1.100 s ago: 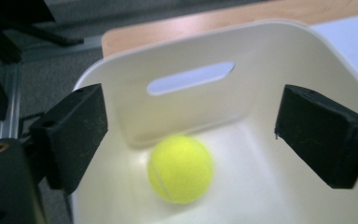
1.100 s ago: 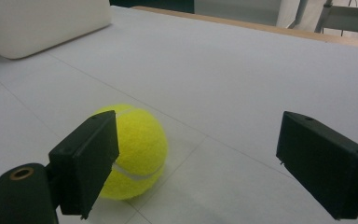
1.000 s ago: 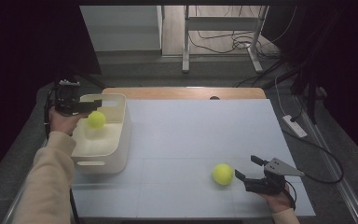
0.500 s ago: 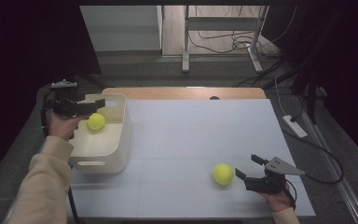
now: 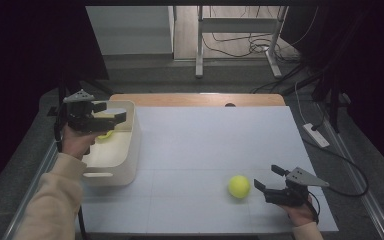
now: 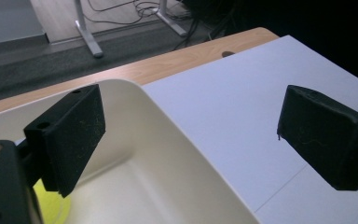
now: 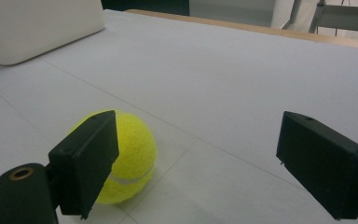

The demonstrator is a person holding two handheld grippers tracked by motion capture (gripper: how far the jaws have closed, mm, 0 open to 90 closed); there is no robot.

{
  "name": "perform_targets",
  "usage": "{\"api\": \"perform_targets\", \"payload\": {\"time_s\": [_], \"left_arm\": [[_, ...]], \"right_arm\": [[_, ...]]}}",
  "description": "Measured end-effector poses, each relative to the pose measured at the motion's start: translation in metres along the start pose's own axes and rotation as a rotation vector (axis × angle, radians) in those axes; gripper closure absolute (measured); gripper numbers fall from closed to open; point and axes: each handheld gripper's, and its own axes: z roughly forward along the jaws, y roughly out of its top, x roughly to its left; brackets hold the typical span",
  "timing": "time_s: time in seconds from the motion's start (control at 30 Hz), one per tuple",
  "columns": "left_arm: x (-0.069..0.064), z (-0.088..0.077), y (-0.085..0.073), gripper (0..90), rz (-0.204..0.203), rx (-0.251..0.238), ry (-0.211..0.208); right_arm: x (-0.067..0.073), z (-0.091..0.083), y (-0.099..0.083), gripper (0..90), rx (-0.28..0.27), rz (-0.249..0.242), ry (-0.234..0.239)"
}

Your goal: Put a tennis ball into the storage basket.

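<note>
Left gripper (image 5: 114,112) held level above the white bin (image 5: 130,150), jaws spread wide and empty, forearm reaching in from the lower left; a ball (image 5: 105,135) in the bin beneath. Right gripper (image 5: 267,179) low over the tabletop (image 5: 205,145), hand at the near edge, jaws apart, pointing at a second ball (image 5: 239,186) just beside them, untouched.

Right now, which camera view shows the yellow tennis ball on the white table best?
The right gripper view: the yellow tennis ball sits close and sharp, partly behind one black jaw. The high view shows it small but whole on the white table.
</note>
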Motion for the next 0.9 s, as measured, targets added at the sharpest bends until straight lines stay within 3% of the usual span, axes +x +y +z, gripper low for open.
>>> {"api": "perform_targets", "payload": {"time_s": [0.67, 0.9], "left_arm": [[-0.044, 0.01, 0.005, 8.5, 0.074, -0.024, -0.113], [-0.055, 0.015, 0.005, 8.8, 0.083, -0.031, -0.158]], "right_arm": [[0.0, -0.002, -0.002, 12.6, 0.005, -0.006, 0.008], [0.0, -0.003, -0.002, 12.6, 0.001, -0.006, 0.005]]}}
